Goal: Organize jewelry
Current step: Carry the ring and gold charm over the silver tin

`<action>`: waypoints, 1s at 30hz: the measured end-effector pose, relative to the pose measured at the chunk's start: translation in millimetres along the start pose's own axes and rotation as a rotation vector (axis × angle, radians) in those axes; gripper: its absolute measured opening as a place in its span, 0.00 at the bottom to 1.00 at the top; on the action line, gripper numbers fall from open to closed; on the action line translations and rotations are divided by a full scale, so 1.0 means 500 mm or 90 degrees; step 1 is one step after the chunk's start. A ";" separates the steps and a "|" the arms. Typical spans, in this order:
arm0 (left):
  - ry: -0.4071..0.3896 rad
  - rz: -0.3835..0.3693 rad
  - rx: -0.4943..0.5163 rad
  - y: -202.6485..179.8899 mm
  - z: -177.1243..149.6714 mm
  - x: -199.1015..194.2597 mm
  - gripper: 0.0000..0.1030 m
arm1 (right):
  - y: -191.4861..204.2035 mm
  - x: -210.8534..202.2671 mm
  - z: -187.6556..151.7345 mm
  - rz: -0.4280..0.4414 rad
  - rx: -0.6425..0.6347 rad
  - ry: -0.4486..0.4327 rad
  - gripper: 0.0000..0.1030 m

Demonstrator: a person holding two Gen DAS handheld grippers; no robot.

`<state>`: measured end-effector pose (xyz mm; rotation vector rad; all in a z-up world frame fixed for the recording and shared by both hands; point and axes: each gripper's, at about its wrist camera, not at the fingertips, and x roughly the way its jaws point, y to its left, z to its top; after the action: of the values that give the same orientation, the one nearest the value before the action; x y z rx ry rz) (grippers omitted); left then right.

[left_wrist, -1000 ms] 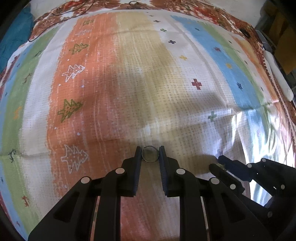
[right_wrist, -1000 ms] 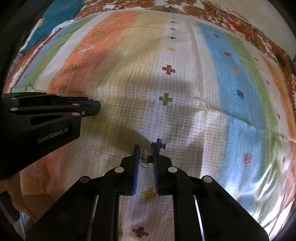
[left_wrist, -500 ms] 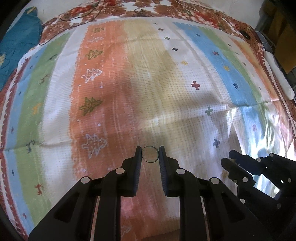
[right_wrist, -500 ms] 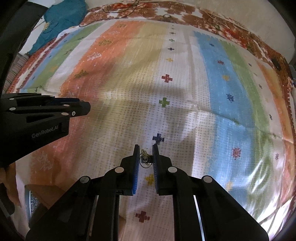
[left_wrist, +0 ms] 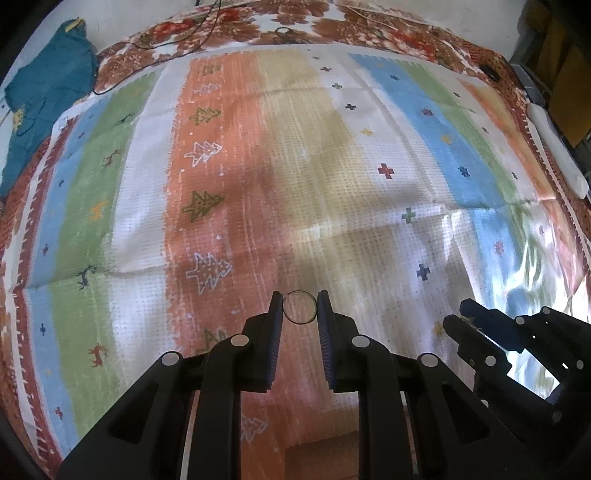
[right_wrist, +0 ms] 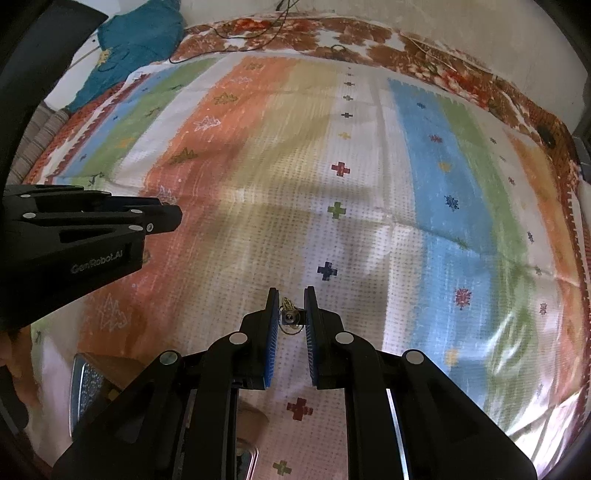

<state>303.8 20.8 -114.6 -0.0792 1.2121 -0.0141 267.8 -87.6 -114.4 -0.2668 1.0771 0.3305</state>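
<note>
Beneath both grippers lies a striped cloth [left_wrist: 332, 177] with orange, tan, white, blue and green bands, printed with small trees and crosses; it covers a brown floral bedspread [left_wrist: 229, 26]. A teal garment [left_wrist: 40, 96] sits at the far left corner, and a thin black cable [left_wrist: 207, 33] crosses the far edge.

The left gripper [left_wrist: 300, 312] is held above the orange band, pointing forward. Its pads are clamped on a thin ring [left_wrist: 300, 307], which stands upright between the fingertips, clear of the cloth.

The right gripper [right_wrist: 291, 314] is held above the white band, just behind a dark blue cross [right_wrist: 327, 271]. Its pads are closed on a small gold jewelry piece [right_wrist: 289, 316] with a dark centre; its exact type is too small to identify.

A metallic object [right_wrist: 83, 384] at the lower left of the right wrist view is partly hidden by the gripper body and cannot be identified.
</note>
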 end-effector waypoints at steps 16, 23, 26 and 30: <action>-0.029 0.002 0.000 -0.005 -0.047 -0.085 0.18 | 0.011 -0.061 -0.019 0.015 -0.001 -0.032 0.14; -0.030 -0.002 -0.011 0.005 -0.091 -0.112 0.18 | 0.017 -0.093 -0.038 0.022 -0.004 -0.047 0.14; -0.035 -0.007 -0.013 0.006 -0.109 -0.127 0.18 | 0.020 -0.109 -0.045 0.029 -0.005 -0.055 0.14; -0.050 -0.022 -0.013 -0.003 -0.132 -0.157 0.18 | 0.035 -0.132 -0.060 0.038 -0.015 -0.063 0.14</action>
<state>214.7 20.1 -64.0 -0.1177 1.1326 -0.0283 208.2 -91.5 -69.8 -0.2376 0.9847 0.4065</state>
